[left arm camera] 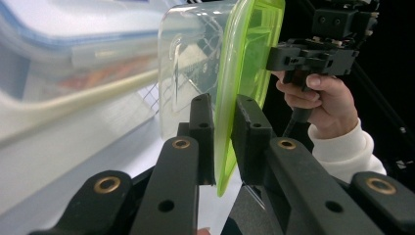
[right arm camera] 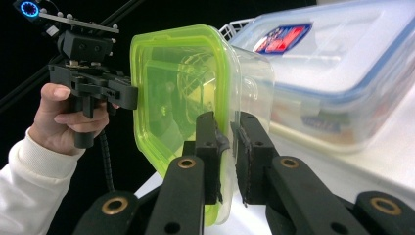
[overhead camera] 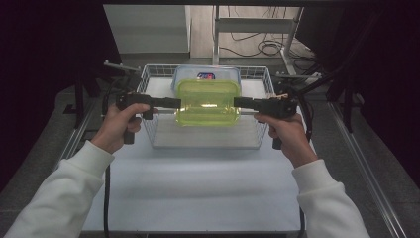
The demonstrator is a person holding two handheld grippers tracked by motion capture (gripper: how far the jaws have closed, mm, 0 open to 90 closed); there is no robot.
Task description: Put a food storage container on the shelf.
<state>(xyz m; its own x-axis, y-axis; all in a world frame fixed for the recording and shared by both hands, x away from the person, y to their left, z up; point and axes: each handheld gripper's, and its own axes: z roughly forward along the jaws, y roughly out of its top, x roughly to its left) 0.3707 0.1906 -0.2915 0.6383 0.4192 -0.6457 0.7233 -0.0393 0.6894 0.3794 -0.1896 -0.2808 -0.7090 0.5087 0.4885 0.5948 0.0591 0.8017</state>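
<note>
A clear container with a lime-green lid [overhead camera: 207, 101] hangs in the air over the wire basket [overhead camera: 148, 79]. My left gripper [overhead camera: 179, 103] is shut on the lid's left rim, and my right gripper [overhead camera: 236, 103] is shut on its right rim. In the left gripper view the jaws pinch the green lid edge [left arm camera: 226, 142], with my left gripper [left arm camera: 222, 139] seen from behind and the other hand's gripper [left arm camera: 274, 56] at the far side. The right gripper view has my right gripper [right arm camera: 230, 152] clamped on the lid rim [right arm camera: 147, 98].
A larger clear container with a blue-edged lid [overhead camera: 205, 75] sits at the back of the basket, also seen as the blue-lidded box [right arm camera: 333, 73]. The basket stands on a white table [overhead camera: 198, 188]. Dark drapes flank both sides, and cables lie on the floor beyond.
</note>
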